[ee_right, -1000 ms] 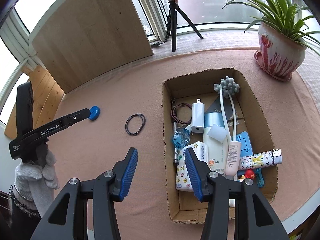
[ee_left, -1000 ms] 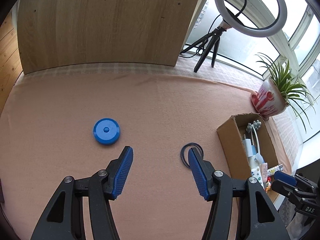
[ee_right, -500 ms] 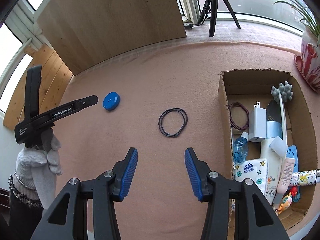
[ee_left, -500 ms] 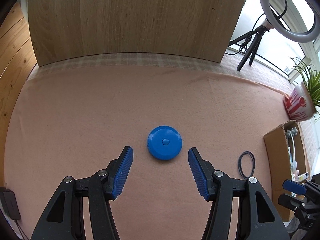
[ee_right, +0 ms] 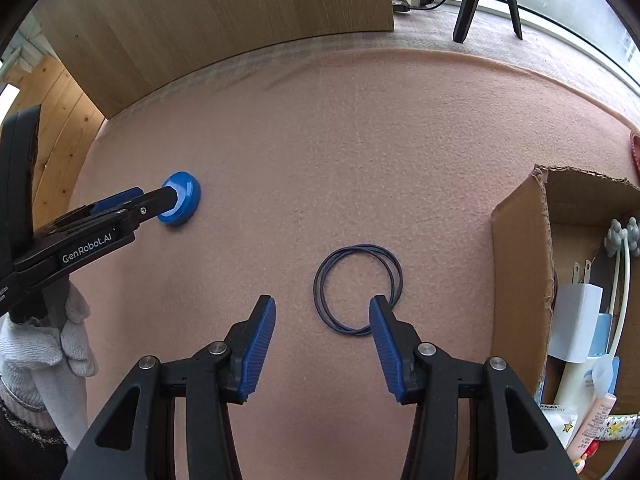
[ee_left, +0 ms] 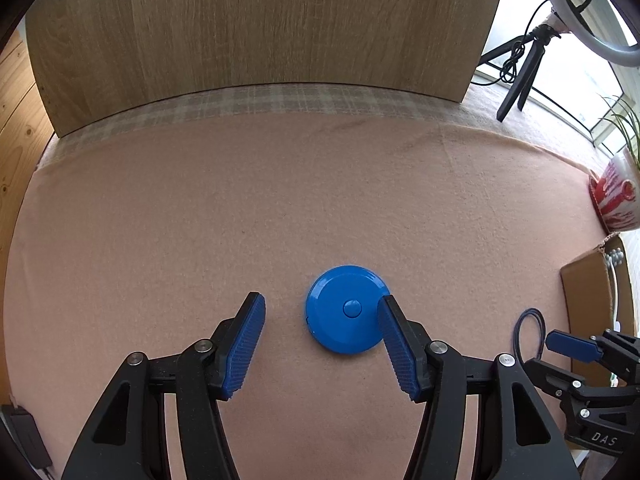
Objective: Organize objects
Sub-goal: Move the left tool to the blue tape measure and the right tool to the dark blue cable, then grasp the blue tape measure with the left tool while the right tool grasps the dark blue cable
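Observation:
A round blue disc (ee_left: 347, 310) with a centre button lies flat on the pink cloth. My left gripper (ee_left: 320, 334) is open over it; the disc sits toward the right finger, and neither pad presses on it. In the right wrist view the same disc (ee_right: 183, 199) shows at the tip of the left gripper (ee_right: 158, 204). A dark blue elastic band loop (ee_right: 357, 289) lies on the cloth. My right gripper (ee_right: 322, 328) is open above it, the right fingertip (ee_right: 380, 312) overlapping the loop's lower right. The cardboard box (ee_right: 516, 264) stands to the right.
The box holds a white plug (ee_right: 578, 320), tubes and bottles. A wooden board (ee_left: 260, 24) stands at the back edge of the cloth. A tripod with ring light (ee_left: 524, 68) and a red-and-white plant pot (ee_left: 614, 200) stand at the right. A gloved hand (ee_right: 44, 344) holds the left gripper.
Both grippers have moved left and come down. The disc now lies between the left fingers. The band now lies at the right gripper's tips, and the box has slid to the right edge.

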{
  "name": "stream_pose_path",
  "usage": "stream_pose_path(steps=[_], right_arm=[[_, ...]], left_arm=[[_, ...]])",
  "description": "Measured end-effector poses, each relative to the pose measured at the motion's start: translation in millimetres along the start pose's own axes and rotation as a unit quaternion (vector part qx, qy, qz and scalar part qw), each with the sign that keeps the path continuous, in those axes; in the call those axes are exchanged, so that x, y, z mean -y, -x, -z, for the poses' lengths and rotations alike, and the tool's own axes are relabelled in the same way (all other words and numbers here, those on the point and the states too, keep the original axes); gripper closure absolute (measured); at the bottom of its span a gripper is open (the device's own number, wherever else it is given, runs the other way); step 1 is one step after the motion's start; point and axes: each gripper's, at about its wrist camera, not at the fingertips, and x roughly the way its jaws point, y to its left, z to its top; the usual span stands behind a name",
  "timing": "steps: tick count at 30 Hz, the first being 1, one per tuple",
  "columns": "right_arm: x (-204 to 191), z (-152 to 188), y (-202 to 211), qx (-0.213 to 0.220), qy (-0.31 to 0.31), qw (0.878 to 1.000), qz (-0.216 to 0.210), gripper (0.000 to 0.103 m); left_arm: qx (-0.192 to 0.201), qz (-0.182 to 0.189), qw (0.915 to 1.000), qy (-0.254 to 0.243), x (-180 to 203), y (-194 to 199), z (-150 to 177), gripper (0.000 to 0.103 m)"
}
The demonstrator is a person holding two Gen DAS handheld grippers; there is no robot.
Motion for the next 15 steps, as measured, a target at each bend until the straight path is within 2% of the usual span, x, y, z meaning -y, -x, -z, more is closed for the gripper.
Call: stream_pose_path(steps=[13,14,15], right_arm=[[-9,-14,-25,-0.022,0.025,0.999,0.038,0.061],[-10,-13,-25,-0.022,0.027,0.999,0.04,0.062],[-11,-13,-25,-0.022,0.03,0.998,0.042,0.067]], left_arm=[[-0.007,0.004,0.9999,-0.013,7,-15,-11,0.037],[-0.008,0.007,0.9998,-0.015,8,-16,-11,0.037],[-0.009,0.008,0.9998,-0.016,8,-18,-11,0.037]])
